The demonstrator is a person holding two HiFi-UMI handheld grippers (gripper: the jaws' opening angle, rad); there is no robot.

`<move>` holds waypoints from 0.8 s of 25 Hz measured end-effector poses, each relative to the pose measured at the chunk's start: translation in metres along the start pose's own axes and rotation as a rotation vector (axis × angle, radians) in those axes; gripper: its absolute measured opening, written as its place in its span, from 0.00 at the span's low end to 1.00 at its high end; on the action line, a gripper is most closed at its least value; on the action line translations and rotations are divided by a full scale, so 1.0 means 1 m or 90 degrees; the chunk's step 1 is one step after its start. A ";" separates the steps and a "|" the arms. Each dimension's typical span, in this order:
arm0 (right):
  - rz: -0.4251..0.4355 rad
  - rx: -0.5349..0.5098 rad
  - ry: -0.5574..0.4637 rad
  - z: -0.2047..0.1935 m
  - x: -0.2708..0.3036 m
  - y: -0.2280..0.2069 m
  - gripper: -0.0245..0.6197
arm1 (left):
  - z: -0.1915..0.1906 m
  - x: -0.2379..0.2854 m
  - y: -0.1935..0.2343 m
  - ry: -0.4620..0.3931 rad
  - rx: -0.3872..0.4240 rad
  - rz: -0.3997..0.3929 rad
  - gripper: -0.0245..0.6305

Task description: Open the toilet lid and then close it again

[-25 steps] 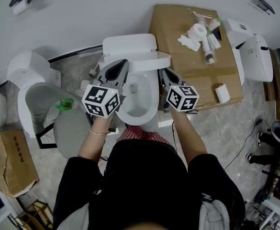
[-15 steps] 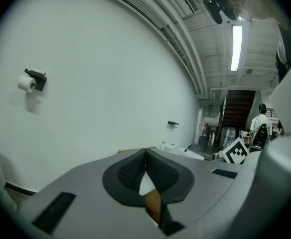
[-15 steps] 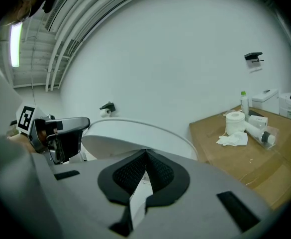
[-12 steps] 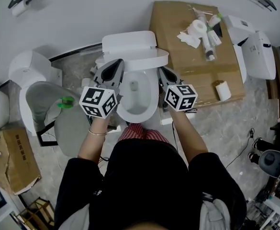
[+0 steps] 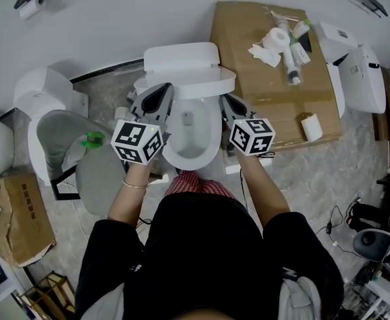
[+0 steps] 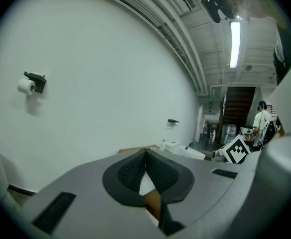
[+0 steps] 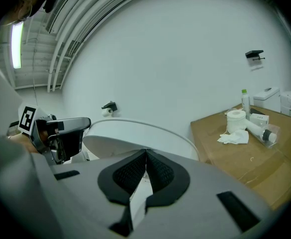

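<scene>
The white toilet (image 5: pixel 191 153) stands in the middle of the head view with its bowl uncovered. Its lid (image 5: pixel 208 85) is raised against the tank (image 5: pixel 181 59) and shows edge-on as a curved white band. My left gripper (image 5: pixel 167 87) is at the lid's left end, jaws shut with nothing between them (image 6: pixel 145 152). My right gripper (image 5: pixel 225 99) is at the lid's right side, also shut and empty (image 7: pixel 146 152). The lid (image 7: pixel 135 133) curves just beyond its jaws in the right gripper view. Whether either gripper touches the lid cannot be told.
A cardboard box (image 5: pixel 261 92) on the right carries a tissue roll (image 5: pixel 275 43) and bottles. Another toilet (image 5: pixel 45 109) with a grey lid (image 5: pixel 105 179) stands at left, and a white fixture (image 5: pixel 361 79) at far right. A small box (image 5: pixel 15 219) lies lower left.
Both grippers crept slightly toward the tank a second ago and have held still since. The lid stays raised.
</scene>
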State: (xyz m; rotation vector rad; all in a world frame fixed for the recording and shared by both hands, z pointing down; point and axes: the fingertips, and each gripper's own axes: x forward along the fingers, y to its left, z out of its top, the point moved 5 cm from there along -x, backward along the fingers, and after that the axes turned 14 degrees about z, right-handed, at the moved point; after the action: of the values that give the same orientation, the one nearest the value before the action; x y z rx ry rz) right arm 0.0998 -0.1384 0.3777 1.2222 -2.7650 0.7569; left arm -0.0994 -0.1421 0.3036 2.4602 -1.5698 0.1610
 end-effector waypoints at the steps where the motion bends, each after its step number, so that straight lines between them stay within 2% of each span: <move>1: 0.001 0.001 0.000 0.000 0.000 0.000 0.07 | 0.000 0.000 0.000 -0.001 -0.001 0.000 0.04; 20: 0.012 -0.003 0.016 -0.014 -0.015 0.006 0.07 | -0.016 -0.016 -0.009 -0.010 0.008 0.027 0.04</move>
State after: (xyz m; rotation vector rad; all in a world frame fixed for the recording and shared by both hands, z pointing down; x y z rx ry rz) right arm 0.1037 -0.1182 0.3839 1.1787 -2.7612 0.7602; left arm -0.0972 -0.1209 0.3144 2.4437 -1.6330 0.1599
